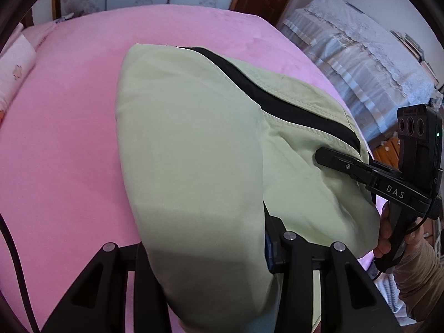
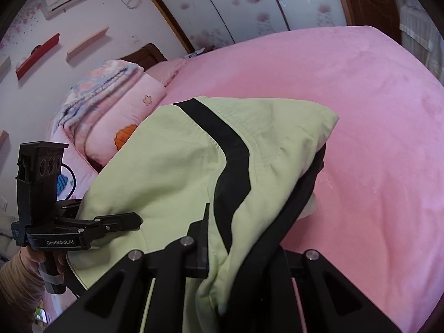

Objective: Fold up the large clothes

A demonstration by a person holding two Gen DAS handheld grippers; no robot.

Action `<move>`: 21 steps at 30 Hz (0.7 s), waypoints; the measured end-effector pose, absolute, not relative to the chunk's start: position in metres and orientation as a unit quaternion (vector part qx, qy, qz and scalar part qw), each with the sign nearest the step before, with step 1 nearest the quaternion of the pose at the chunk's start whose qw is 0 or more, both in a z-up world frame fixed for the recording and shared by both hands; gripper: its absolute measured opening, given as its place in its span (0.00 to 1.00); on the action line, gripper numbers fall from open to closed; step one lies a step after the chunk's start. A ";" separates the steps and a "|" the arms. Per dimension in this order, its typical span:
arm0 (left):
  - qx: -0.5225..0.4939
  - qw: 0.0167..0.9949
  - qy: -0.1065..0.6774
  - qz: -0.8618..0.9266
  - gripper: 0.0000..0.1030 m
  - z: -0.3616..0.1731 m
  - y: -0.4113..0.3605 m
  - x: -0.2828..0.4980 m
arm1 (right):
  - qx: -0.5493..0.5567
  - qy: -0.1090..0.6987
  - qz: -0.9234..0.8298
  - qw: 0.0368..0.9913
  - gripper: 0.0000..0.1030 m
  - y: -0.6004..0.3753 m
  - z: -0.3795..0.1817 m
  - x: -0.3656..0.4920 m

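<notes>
A pink bedsheet (image 1: 69, 144) covers the bed and fills the ground ahead of and beneath both grippers. On it lies the pale green garment (image 1: 188, 149) with a black stripe (image 1: 277, 102) running across it; the cloth spreads forward from both grippers and is bunched up over their fingers, its far corner resting on the sheet. A folded pink quilt (image 2: 116, 102) with flower prints lies beyond the left gripper, at the head of the bed, partly hidden by the garment. To the right of the right gripper, off the bed, stands a piece of furniture under a pale lace cover (image 1: 360, 52).

The left gripper (image 2: 122, 222) has its fingers drawn together on a fold at the garment's near edge, cloth pinched between them. The right gripper (image 1: 330, 158) lies pressed into the green cloth, its dark fingers close together with fabric draped around and over them; it appears clamped on the garment's edge. The person's right hand (image 1: 385, 238) wraps the handle below it.
</notes>
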State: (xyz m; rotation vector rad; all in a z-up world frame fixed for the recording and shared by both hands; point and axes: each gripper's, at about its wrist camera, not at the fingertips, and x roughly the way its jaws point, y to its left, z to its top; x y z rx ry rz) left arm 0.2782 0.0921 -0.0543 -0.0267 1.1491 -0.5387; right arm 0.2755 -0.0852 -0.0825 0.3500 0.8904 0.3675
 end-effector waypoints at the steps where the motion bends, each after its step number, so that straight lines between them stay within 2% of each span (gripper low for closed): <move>1: -0.004 0.809 0.533 -0.248 0.39 -0.053 0.103 0.294 | 0.169 0.421 0.176 0.874 0.11 -0.074 -0.084 0.291; 8: 0.006 0.826 0.510 -0.238 0.40 -0.072 0.174 0.435 | 0.183 0.385 0.166 0.889 0.11 -0.022 -0.105 0.415; 15: -0.001 0.823 0.520 -0.229 0.43 -0.162 0.218 0.549 | 0.200 0.391 0.144 0.887 0.11 0.021 -0.172 0.510; 18: 0.009 0.823 0.530 -0.204 0.56 -0.209 0.223 0.574 | 0.178 0.404 0.130 0.888 0.12 0.032 -0.209 0.535; 20: 0.013 0.839 0.512 -0.183 0.78 -0.229 0.226 0.581 | 0.139 0.400 0.116 0.898 0.15 0.036 -0.224 0.541; 21: 0.016 0.846 0.503 -0.175 0.84 -0.233 0.227 0.582 | 0.132 0.405 0.114 0.898 0.19 0.036 -0.231 0.545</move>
